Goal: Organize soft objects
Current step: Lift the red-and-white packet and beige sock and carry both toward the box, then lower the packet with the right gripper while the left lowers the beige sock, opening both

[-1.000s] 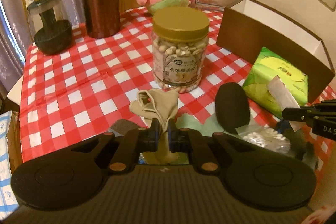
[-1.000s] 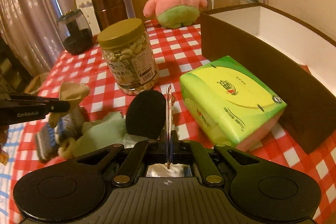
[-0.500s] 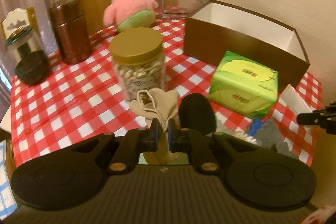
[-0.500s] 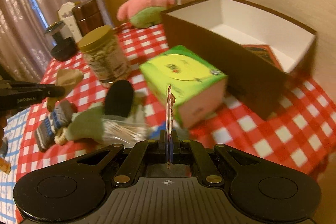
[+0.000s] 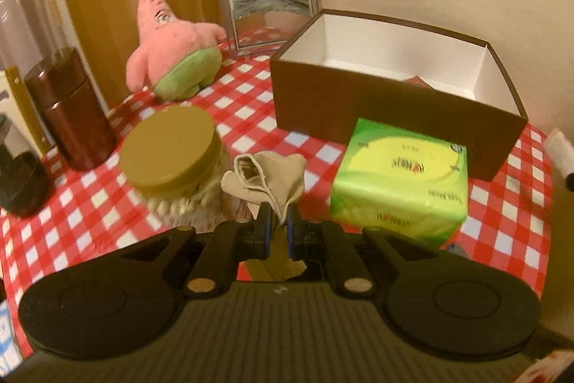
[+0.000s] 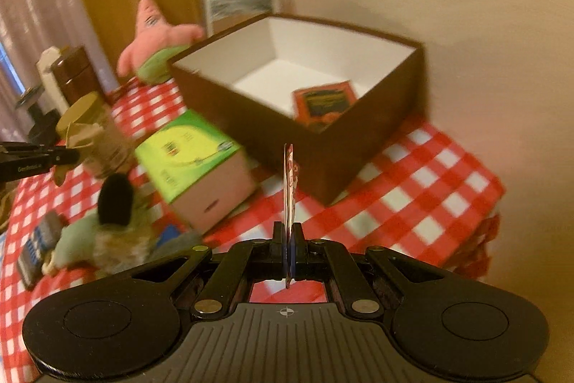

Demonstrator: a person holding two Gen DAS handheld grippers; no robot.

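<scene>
Swung both grippers closer to brown box (image 6: 323, 146); left gripper (image 5: 277, 221) jaws pinching beige sock (image 5: 265, 174), right gripper (image 6: 287, 236) jaws clamping thin packet (image 6: 289, 182). Tissue pack (image 5: 401, 182) lettering unreadable, "GenRobot" legible on left gripper.

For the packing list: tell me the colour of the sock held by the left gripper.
The sock is beige, clearest in the left wrist view.

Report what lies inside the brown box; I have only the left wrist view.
Observer: One flat red-orange packet lies on the floor of the brown box, by its near corner.
Operator: Now tell me what the right gripper carries.
Observer: It is shut on a thin sachet, seen edge-on and standing upright.
Operator: List what lies beside the tissue pack.
Observer: A black pad, a pale green cloth and a striped sock lie on its left.
</scene>
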